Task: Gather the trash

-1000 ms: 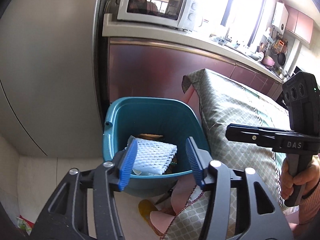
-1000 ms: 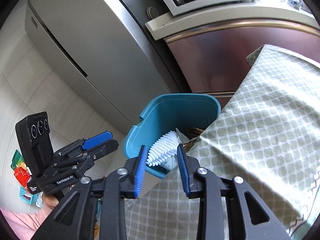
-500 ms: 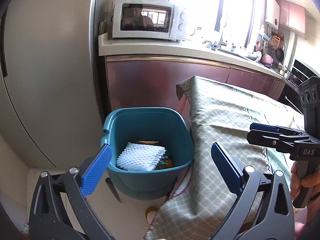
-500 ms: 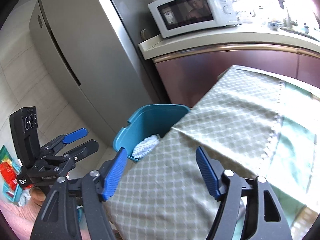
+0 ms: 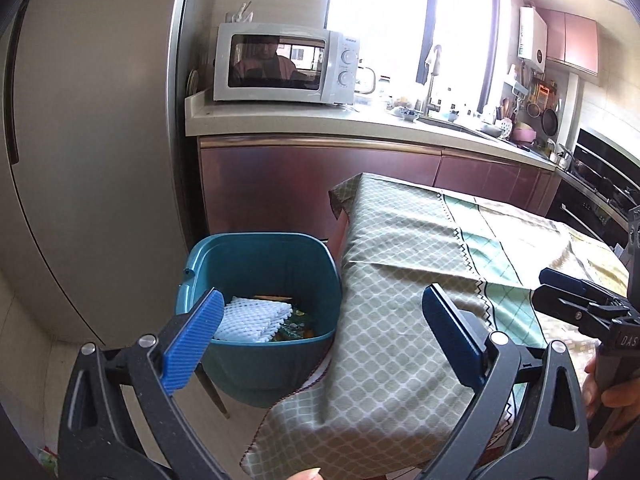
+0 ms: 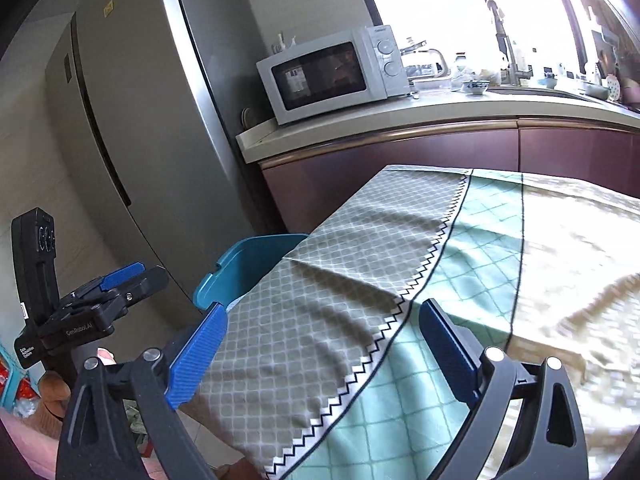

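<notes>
A teal trash bin (image 5: 224, 264) stands on the floor at the left end of the table; its rim also shows in the right wrist view (image 6: 244, 258). A white foam net (image 5: 252, 318) lies inside it on top of other scraps. My left gripper (image 5: 320, 336) is open and empty, above and in front of the bin; it also shows at the left of the right wrist view (image 6: 134, 274). My right gripper (image 6: 320, 344) is open and empty over the tablecloth; it also shows at the right edge of the left wrist view (image 5: 568, 292).
A green checked tablecloth (image 6: 460, 264) covers the table (image 5: 420, 280) and hangs over its end beside the bin. A tall steel fridge (image 5: 92, 160) stands behind the bin. A counter with a microwave (image 5: 280, 68) runs along the back. Coloured packets (image 6: 16, 392) lie on the floor.
Both grippers opened wide and pulled up and back from the bin. The foam net now lies in the bin. The right gripper swung right over the tablecloth.
</notes>
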The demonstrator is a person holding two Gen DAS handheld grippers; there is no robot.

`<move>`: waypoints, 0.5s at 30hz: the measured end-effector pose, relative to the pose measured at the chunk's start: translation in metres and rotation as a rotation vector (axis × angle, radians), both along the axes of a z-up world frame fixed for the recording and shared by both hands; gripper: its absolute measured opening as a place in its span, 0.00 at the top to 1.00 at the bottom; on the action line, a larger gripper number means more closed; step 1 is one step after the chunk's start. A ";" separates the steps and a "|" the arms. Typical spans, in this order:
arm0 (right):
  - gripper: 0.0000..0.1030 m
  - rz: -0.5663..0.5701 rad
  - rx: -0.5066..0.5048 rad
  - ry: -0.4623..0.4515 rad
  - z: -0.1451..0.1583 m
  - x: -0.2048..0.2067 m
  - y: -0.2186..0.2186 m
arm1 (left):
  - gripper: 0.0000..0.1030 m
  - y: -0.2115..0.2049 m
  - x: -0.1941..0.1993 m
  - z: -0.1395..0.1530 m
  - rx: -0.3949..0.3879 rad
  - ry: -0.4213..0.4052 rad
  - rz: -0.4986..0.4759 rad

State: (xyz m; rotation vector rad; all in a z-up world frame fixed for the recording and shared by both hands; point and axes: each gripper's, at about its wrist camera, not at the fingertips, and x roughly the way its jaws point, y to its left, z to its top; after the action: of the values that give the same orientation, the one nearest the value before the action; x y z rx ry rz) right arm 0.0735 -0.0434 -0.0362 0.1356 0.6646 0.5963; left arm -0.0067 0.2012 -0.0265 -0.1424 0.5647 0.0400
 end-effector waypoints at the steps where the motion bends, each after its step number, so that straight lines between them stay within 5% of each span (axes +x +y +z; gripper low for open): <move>1: 0.09 -0.013 0.000 -0.007 0.001 -0.003 -0.005 | 0.05 -0.003 -0.001 0.001 0.004 -0.005 -0.001; 15: 0.06 -0.172 -0.026 -0.134 0.016 -0.043 -0.064 | 0.05 -0.049 -0.016 0.019 0.056 -0.083 -0.034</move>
State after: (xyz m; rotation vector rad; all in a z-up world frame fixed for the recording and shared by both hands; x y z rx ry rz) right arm 0.0306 -0.1074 -0.0206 0.1259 0.5247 0.4272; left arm -0.0222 0.1524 -0.0076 -0.0797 0.4820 0.0167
